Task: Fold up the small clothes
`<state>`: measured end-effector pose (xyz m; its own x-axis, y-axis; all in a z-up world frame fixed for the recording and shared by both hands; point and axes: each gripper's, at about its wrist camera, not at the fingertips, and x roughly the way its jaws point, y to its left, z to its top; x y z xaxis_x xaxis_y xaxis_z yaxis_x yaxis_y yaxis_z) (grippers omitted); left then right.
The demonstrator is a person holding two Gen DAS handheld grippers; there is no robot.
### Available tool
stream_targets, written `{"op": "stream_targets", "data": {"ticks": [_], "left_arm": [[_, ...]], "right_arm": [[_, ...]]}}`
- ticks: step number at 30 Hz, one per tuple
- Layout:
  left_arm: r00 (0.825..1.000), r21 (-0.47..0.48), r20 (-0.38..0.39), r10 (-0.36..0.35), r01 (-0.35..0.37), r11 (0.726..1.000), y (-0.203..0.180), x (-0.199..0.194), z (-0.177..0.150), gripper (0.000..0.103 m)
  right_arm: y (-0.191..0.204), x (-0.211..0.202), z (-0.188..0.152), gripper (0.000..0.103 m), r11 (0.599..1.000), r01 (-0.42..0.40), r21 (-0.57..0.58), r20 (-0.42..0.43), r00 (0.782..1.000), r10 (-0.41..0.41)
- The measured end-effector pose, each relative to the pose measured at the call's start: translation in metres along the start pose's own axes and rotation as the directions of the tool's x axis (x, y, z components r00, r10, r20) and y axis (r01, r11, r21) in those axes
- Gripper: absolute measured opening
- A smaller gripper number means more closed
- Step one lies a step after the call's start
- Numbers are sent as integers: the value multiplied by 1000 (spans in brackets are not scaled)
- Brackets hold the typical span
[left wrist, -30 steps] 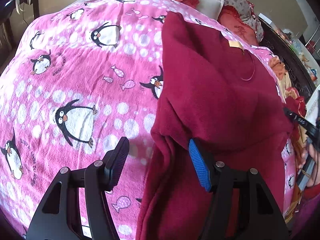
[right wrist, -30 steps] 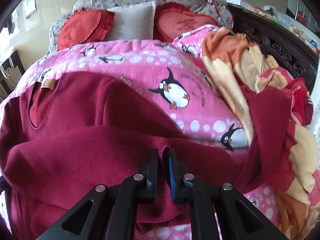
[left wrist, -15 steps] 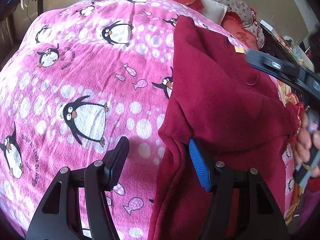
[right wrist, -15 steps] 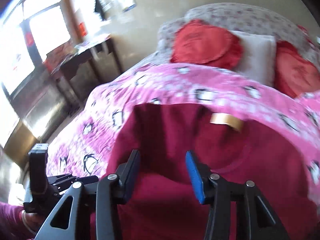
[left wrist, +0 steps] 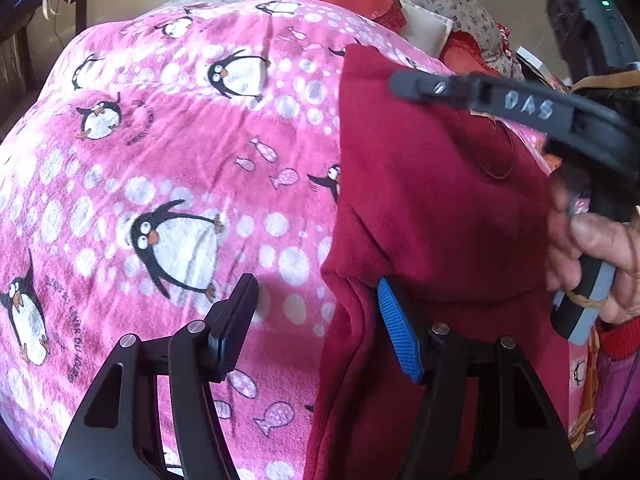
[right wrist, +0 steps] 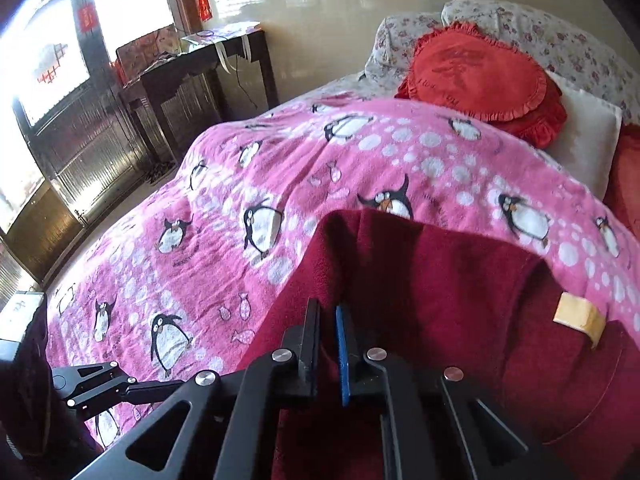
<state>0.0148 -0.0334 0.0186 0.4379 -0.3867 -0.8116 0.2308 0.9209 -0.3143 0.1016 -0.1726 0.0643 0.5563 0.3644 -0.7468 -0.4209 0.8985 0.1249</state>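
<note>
Bedroom, bed covered by pink penguin blanket (right wrist: 304,184); red heart cushions (right wrist: 480,76) and floral pillows at head end, dark wood table (right wrist: 200,76) by bright windows. Maroon fleece garment (left wrist: 432,216) lies toward blanket's right side, tan label (right wrist: 576,316) showing. Left gripper (left wrist: 316,320) spread wide over garment's left edge, nothing pinched. Right gripper (right wrist: 330,344) just closed, pressed together above garment; cannot tell if fabric caught.
</note>
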Motion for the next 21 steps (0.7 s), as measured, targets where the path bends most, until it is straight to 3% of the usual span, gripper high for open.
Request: {"op": "stream_targets", "data": {"ticks": [2, 4, 8, 11, 13, 15, 18, 21], "left_arm": [[1000, -25, 10, 9, -9, 1000, 6, 0, 1, 62], [1000, -30, 1, 10, -10, 1000, 8, 2, 1, 62], [1000, -9, -1, 31, -31, 999, 4, -4, 6, 62], [999, -12, 37, 30, -29, 1000, 6, -19, 12, 62], [997, -4, 66, 28, -28, 1000, 4, -27, 15, 63], [995, 13, 96, 27, -28, 1000, -1, -32, 22, 62], [994, 33, 105, 16, -20, 999, -12, -29, 32, 62], [996, 55, 88, -3, -2, 998, -28, -16, 39, 62]], "right_arm": [[-2, -13, 10, 6, 1000, 31, 4, 53, 998, -31], [-7, -6, 19, 6, 997, 75, 20, 54, 996, -76], [-13, 27, 15, 6, 997, 53, 62, -9, 999, -53], [-23, 7, 11, 8, 992, -1, 122, 17, 1000, -1], [-32, -21, 4, 23, 991, 10, 131, 42, 999, -16], [-40, -48, -8, 40, 992, 91, 92, 45, 994, -95], [-57, -78, -36, 42, 982, 178, 66, 24, 983, -180], [-73, -83, -64, 42, 980, 181, 77, -34, 983, -179]]}}
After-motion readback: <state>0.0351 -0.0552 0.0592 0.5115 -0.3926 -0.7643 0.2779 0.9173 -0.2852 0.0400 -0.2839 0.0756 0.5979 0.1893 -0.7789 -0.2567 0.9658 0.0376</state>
